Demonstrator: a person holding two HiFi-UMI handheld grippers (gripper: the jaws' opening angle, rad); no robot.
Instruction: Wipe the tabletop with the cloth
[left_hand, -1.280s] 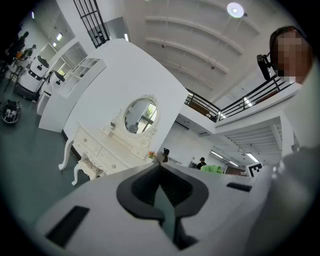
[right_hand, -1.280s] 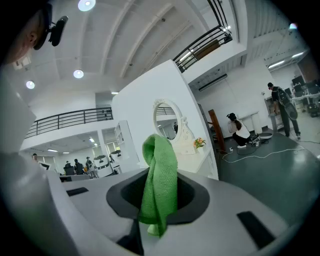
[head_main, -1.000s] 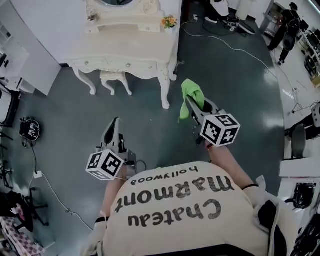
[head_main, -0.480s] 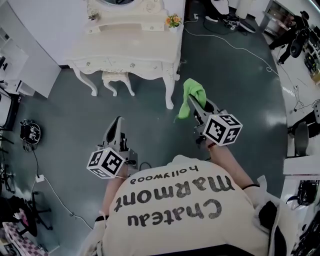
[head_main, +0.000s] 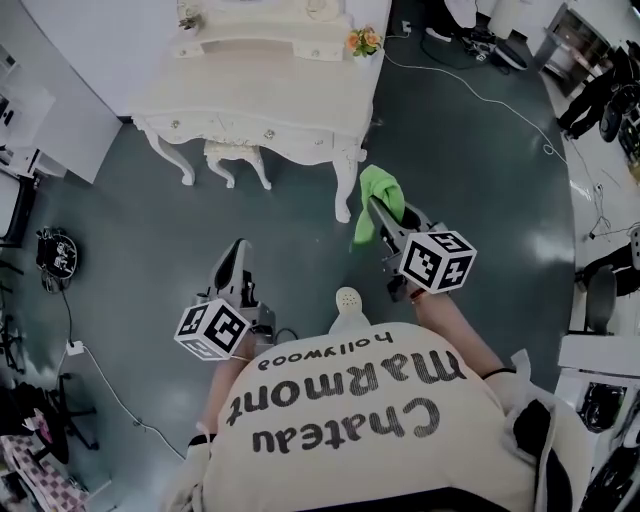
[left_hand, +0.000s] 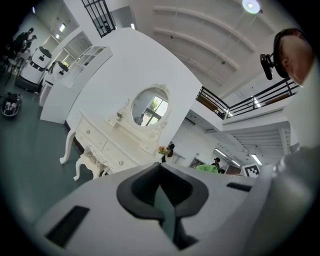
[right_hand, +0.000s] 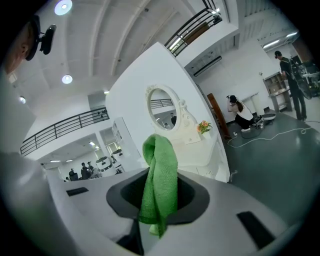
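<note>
1 right gripper (head_main: 381, 213) w/ cloth (head_main: 380, 188) clamped, left gripper (head_main: 236, 252) closed empty; mirror (left_hand: 150, 106) only in gripper views

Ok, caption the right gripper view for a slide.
Right tool shut on the green cloth, facing the white dressing table.

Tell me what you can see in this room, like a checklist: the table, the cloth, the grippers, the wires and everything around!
Surface: white dressing table, top mostly bare; the cloth is not touching it.
Job's things: green cloth, bunched up and hanging from the right gripper, in the air in front of the table.
Clutter: small pot of flowers at the table's back right corner.
Grippers: right gripper shut on the cloth; left gripper shut, holding nothing.
Cables: white cable lying across the floor to the right of the table.
Surroundings: dark floor, white stool under the table, oval mirror above it.
</note>
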